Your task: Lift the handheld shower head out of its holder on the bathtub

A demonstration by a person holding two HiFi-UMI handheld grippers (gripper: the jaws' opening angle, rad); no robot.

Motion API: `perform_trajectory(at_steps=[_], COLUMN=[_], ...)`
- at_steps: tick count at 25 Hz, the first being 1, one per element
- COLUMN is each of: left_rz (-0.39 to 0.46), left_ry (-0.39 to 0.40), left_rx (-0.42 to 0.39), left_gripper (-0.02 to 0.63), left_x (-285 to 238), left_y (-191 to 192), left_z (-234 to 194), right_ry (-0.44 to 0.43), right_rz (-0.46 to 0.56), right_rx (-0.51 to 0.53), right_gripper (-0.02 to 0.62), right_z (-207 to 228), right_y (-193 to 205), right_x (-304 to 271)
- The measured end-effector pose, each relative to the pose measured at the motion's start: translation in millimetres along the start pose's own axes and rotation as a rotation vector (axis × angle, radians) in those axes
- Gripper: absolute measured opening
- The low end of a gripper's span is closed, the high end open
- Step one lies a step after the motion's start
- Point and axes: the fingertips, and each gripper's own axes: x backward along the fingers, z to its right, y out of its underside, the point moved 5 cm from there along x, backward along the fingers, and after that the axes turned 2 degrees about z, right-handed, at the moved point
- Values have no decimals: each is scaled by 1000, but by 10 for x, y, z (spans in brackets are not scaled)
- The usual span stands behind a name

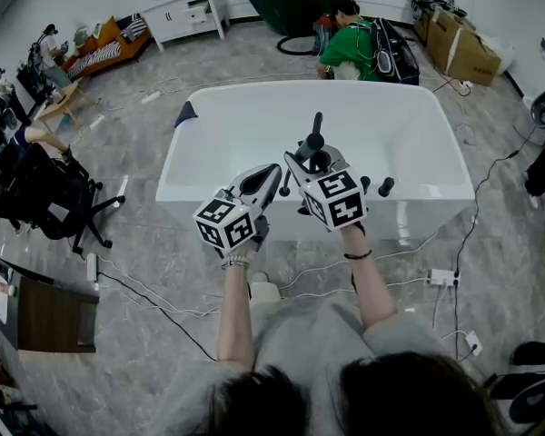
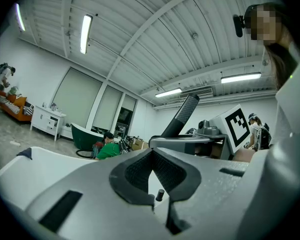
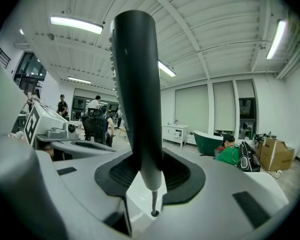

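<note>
A black handheld shower head (image 1: 316, 127) stands upright over the near rim of the white bathtub (image 1: 418, 193). My right gripper (image 1: 307, 153) is shut on its handle. In the right gripper view the shower head (image 3: 135, 94) fills the space between the pads of the right gripper (image 3: 149, 156). Its thin hose (image 3: 154, 200) runs down into the holder hole (image 3: 154, 213) in the rim, so the handle is clear of the holder. My left gripper (image 1: 274, 173) hovers just left of it, shut and holding nothing. In the left gripper view its tips (image 2: 151, 154) meet, with the shower head (image 2: 185, 115) to the right.
Two black tap knobs (image 1: 386, 186) stand on the rim to the right. A person in green (image 1: 350, 48) crouches beyond the tub by a dark green tub (image 1: 291, 12). Cardboard boxes (image 1: 459, 48) are at back right, an office chair (image 1: 45, 193) at left, and cables and a power strip (image 1: 440, 277) lie on the floor.
</note>
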Motion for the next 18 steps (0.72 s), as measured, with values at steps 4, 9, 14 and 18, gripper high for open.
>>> perform_trajectory(at_steps=[4, 9, 14, 18], left_rz=[8, 12, 9, 12], left_ry=[0, -2, -5, -10], left_rx=[-6, -18, -26, -38], left_gripper=[5, 5, 5, 5], left_x=[46, 58, 55, 86], left_y=[-16, -48, -47, -92], left_z=[6, 39, 40, -3], right_ry=[5, 4, 1, -1], right_rz=[9, 23, 27, 38], right_rx=[0, 1, 3, 3], right_gripper=[132, 132, 132, 132], right_z=[-33, -40, -41, -64], right_y=[-2, -22, 0, -12], right_x=[22, 54, 46, 12])
